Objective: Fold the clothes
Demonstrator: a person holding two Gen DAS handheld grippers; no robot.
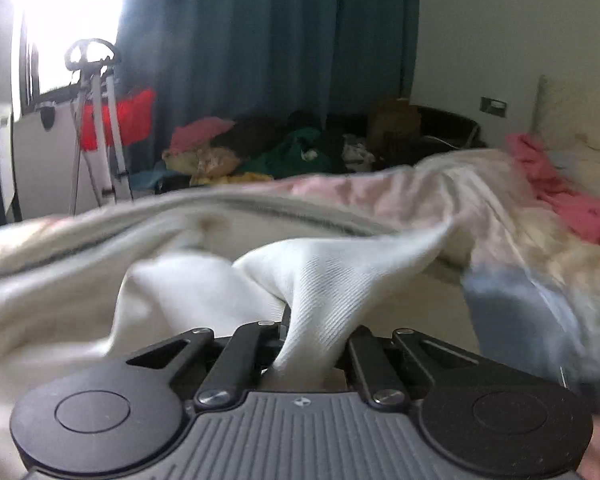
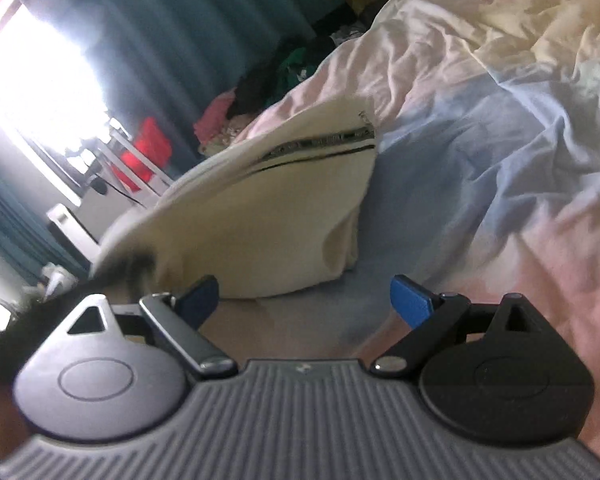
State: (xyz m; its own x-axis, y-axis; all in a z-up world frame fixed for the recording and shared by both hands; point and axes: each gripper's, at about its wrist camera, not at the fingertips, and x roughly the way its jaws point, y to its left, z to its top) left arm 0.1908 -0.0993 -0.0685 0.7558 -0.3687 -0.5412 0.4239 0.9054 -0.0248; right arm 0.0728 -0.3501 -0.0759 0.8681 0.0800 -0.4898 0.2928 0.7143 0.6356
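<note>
A cream-white garment (image 2: 268,200) with a dark patterned stripe lies partly lifted on the bed. In the left wrist view my left gripper (image 1: 306,332) is shut on a bunched fold of this white garment (image 1: 320,280), which spreads up and away from the jaws. In the right wrist view my right gripper (image 2: 306,300) is open and empty, its blue pads (image 2: 412,300) wide apart, just in front of the garment's near lower edge, above the sheet.
The bed is covered by a rumpled pastel pink, blue and yellow duvet (image 2: 500,120). A pink cloth (image 1: 560,184) lies by the pillow. A pile of mixed clothes (image 1: 280,152) sits beyond the bed before teal curtains (image 1: 268,40). A metal stand (image 1: 96,120) is by the window.
</note>
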